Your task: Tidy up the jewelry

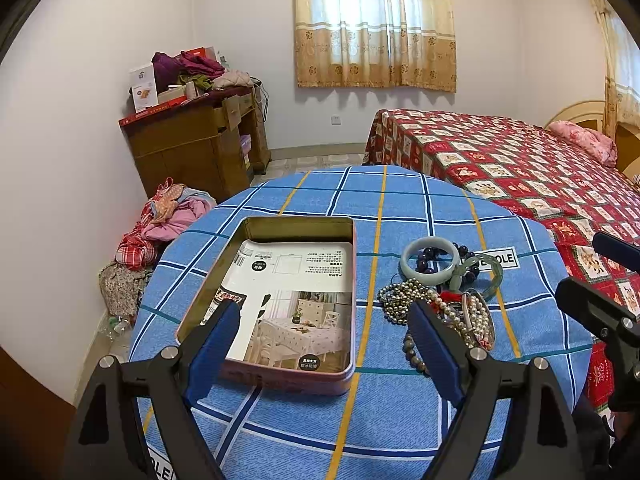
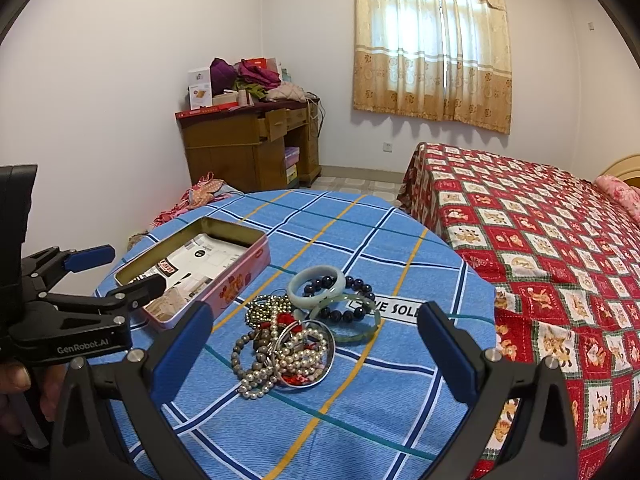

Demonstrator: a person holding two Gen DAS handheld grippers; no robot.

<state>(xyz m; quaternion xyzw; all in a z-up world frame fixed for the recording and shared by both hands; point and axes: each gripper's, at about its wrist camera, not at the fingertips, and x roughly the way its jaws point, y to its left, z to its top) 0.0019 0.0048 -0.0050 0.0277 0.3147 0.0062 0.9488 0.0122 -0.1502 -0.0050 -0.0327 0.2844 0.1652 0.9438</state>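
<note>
Blue checked table (image 1: 400, 420) holds tin (image 1: 280, 376), jewelry (image 2: 288, 340); both tools wide open, empty

- Bare blue checked cloth of the desk (image 2: 304, 432) between the jewelry pile (image 2: 288, 344) and the near edge.
- Open strip of cloth between tin box (image 1: 280, 300) and jewelry pile (image 1: 444, 292).
- Far half of desk bare beyond both.
- Bed (image 2: 552, 248) close along the right edge.
- Left gripper (image 2: 100, 276) over the tin's near corner, fingers spread.
</note>
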